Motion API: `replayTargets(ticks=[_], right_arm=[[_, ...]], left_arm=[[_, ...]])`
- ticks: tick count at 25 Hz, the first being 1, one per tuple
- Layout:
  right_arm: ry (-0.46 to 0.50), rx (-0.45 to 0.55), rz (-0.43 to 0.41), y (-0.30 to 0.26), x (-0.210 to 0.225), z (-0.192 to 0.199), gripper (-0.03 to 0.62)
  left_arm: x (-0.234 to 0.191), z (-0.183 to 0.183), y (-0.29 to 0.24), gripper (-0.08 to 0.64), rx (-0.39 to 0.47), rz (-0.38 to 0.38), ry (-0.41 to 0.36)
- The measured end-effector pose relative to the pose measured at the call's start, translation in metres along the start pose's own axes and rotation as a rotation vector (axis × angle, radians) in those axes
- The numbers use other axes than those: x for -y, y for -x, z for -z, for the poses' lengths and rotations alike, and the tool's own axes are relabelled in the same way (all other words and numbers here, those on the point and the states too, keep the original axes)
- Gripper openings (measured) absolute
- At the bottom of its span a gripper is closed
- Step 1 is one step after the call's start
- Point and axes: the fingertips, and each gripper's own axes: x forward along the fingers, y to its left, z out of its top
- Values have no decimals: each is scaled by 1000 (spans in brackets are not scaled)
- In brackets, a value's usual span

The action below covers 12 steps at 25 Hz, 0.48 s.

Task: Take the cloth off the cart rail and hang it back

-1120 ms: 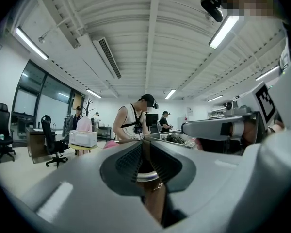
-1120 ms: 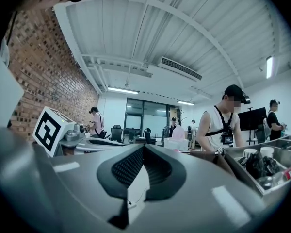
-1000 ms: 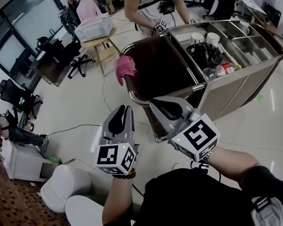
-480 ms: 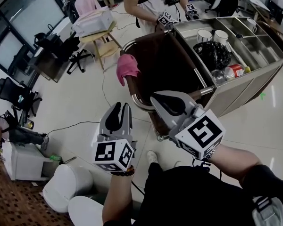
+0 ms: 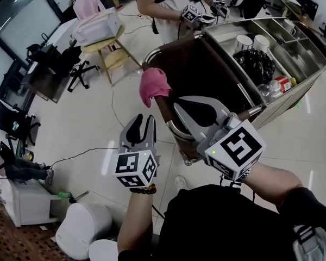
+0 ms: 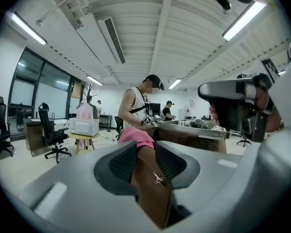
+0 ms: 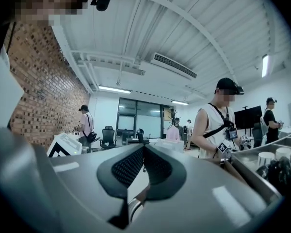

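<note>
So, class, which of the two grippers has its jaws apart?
The left gripper: its jaws have just been opening and stand apart with nothing between them, the pink cloth showing beyond the gap. The right gripper's tips meet.

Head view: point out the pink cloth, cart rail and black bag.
pink cloth [image 5: 154, 86], head view, middle of its draped bulk.
cart rail [image 5: 171, 128], head view, chrome bend below the cloth.
black bag [image 5: 255, 64], head view, its crumpled top.

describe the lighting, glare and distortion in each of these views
Head view: even overhead light, white glare streaks on the glossy floor, mild bending at the edges. Left gripper view: heavy fisheye with black corners, ceiling tube blown out. Right gripper view: same fisheye, dimmer, brick wall in shade.
</note>
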Motion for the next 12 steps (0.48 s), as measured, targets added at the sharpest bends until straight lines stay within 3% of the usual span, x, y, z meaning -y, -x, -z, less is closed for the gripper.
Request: replayTargets(ticks=[8,12], right_arm=[[13,-46,64,-117,-13,-2,-8],[12,-74,107,-165,1,-3,-8]], left_arm=[[-108,21,-30,129,-95,69,30],[-146,31,-60,146,-144,102,29]])
